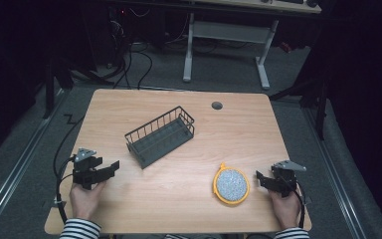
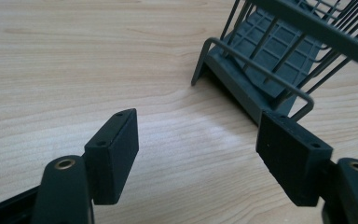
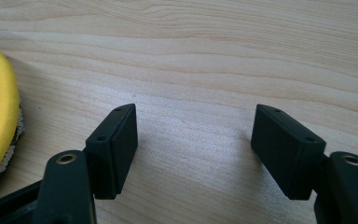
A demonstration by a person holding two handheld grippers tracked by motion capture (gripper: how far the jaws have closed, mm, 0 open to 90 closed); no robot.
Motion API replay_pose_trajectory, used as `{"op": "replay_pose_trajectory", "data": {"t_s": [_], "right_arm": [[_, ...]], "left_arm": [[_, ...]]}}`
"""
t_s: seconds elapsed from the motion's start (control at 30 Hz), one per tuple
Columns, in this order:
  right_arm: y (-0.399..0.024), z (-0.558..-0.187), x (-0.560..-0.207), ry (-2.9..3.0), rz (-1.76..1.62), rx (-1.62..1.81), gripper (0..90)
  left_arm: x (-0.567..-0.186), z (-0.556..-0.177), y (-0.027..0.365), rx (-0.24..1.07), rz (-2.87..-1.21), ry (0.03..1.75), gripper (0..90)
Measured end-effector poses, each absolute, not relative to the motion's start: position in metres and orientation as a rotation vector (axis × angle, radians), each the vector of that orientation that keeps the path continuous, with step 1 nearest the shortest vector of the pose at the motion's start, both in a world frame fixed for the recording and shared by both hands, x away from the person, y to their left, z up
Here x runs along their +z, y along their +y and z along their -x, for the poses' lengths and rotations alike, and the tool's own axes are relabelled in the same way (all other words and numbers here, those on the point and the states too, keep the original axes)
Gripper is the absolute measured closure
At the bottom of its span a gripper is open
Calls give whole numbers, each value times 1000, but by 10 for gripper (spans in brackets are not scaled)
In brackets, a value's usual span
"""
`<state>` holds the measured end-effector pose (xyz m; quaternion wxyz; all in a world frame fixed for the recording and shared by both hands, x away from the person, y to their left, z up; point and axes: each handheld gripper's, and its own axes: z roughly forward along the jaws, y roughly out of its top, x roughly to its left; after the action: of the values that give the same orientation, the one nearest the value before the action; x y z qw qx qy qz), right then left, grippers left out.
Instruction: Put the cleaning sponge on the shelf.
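No brand, label or writing could be read on anything in view. The round scrubbing pad (image 1: 232,185) lay flat on the pale wooden bench (image 1: 179,194), toward its near right part, just beside the right claw (image 1: 259,179) and on that claw's left. It was a disc with a thick yellow-orange rim and a small tab at its far edge, and its face was a glittering silver mesh; in the right gripper view the yellow rim (image 3: 2,126) and a strip of silver weave showed at the left edge, apart from the jaws. The right claw (image 3: 193,154) rested low over bare wood with its jaws spread wide and nothing between them, held in the person's right hand (image 1: 284,206). The left claw (image 1: 113,167), held in the left hand (image 1: 84,199), likewise stood wide apart and empty at the near left of the bench. Ahead of the left claw (image 2: 196,156) sat a dark grey wire basket (image 2: 279,60), long and narrow with a slatted floor, set askew near the middle of the bench (image 1: 160,136), close to the right-hand jaw without touching it.
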<state>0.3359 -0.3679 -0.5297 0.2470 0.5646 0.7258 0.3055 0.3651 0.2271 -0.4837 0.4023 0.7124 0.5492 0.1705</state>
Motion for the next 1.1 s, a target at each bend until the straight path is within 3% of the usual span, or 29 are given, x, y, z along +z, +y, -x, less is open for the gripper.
{"op": "replay_pose_trajectory", "data": {"t_s": [1.1], "right_arm": [[-368,-336,-530,1984,-1534,834,313]], "left_arm": [[-423,-399,207,395,-1853,1339,336]]}}
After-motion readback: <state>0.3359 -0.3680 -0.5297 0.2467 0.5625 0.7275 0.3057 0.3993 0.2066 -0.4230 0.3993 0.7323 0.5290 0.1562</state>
